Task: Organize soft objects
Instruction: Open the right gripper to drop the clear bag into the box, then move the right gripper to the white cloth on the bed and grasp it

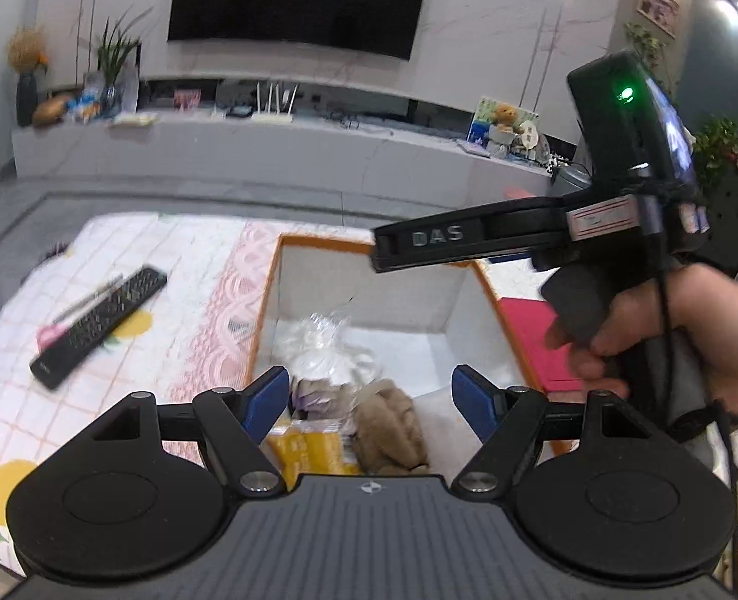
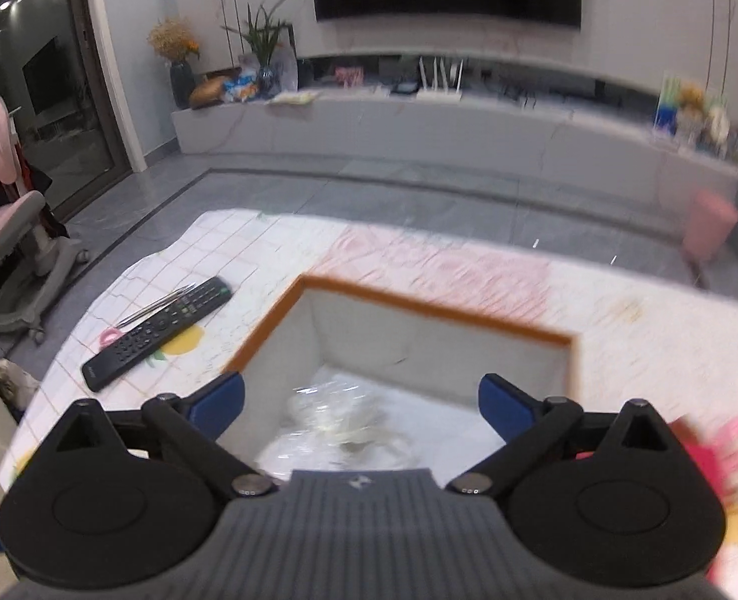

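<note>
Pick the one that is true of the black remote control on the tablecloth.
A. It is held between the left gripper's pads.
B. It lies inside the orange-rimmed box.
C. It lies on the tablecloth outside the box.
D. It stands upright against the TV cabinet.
C: the remote control lies flat on the tablecloth, apart from the orange-rimmed box, and neither gripper touches it.

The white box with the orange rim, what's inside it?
Inside the white box with the orange rim lie a clear plastic bag of white stuff, a brown plush toy and a yellow packet. What lies beneath them is covered.
</note>
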`<state>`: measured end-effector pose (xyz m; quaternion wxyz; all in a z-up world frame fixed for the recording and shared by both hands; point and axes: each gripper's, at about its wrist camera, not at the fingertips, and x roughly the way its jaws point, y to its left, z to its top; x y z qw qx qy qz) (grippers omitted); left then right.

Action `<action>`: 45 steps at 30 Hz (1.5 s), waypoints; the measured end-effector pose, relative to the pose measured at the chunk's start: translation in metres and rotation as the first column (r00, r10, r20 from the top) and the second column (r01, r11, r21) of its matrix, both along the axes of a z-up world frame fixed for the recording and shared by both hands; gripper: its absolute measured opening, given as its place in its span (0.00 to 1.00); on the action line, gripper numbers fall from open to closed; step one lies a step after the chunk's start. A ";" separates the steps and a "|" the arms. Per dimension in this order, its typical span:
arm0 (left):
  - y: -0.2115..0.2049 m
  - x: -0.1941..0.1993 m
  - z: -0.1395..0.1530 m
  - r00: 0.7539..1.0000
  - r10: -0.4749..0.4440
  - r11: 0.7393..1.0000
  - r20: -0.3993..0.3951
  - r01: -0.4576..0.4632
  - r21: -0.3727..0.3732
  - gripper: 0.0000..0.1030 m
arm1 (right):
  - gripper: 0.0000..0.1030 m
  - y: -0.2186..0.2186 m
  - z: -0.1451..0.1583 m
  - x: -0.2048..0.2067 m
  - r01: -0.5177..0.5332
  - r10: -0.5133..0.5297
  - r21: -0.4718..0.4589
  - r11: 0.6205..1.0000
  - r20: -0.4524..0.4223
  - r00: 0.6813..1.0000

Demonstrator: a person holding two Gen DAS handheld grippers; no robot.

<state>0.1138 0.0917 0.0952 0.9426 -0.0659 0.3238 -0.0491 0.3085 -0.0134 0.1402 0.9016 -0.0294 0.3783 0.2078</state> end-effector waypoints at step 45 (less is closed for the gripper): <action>-0.193 -0.036 -0.109 0.956 -0.294 0.953 -0.008 0.292 -0.085 0.82 | 0.98 -0.299 -0.154 -0.071 0.365 -0.368 -0.064 0.929 -0.032 0.929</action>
